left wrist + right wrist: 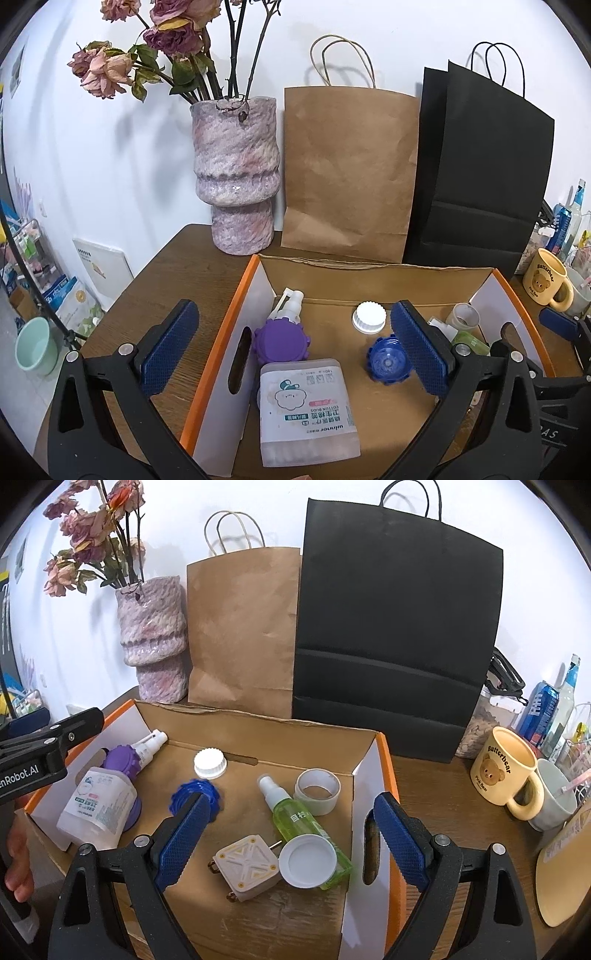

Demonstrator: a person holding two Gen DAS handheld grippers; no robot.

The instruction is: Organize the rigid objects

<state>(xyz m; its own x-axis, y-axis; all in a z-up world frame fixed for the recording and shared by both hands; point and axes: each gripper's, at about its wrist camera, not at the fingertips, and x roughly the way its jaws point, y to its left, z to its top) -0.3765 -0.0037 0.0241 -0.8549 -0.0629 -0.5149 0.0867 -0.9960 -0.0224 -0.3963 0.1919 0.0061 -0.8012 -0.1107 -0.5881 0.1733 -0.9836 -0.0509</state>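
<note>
Hovering over the cardboard box (258, 716) on the bench (177, 266), the left hand-held gripper (291, 343) and right hand-held gripper (291, 838) both stood wide and empty. Inside lay the cotton-bud tub (306, 406) at near left, a blue cap (386, 363), and a green spray bottle (299, 823) to the right. All looked light and stiff; the smooth bottle seemed slippery, best pinched across its flat sides.
</note>
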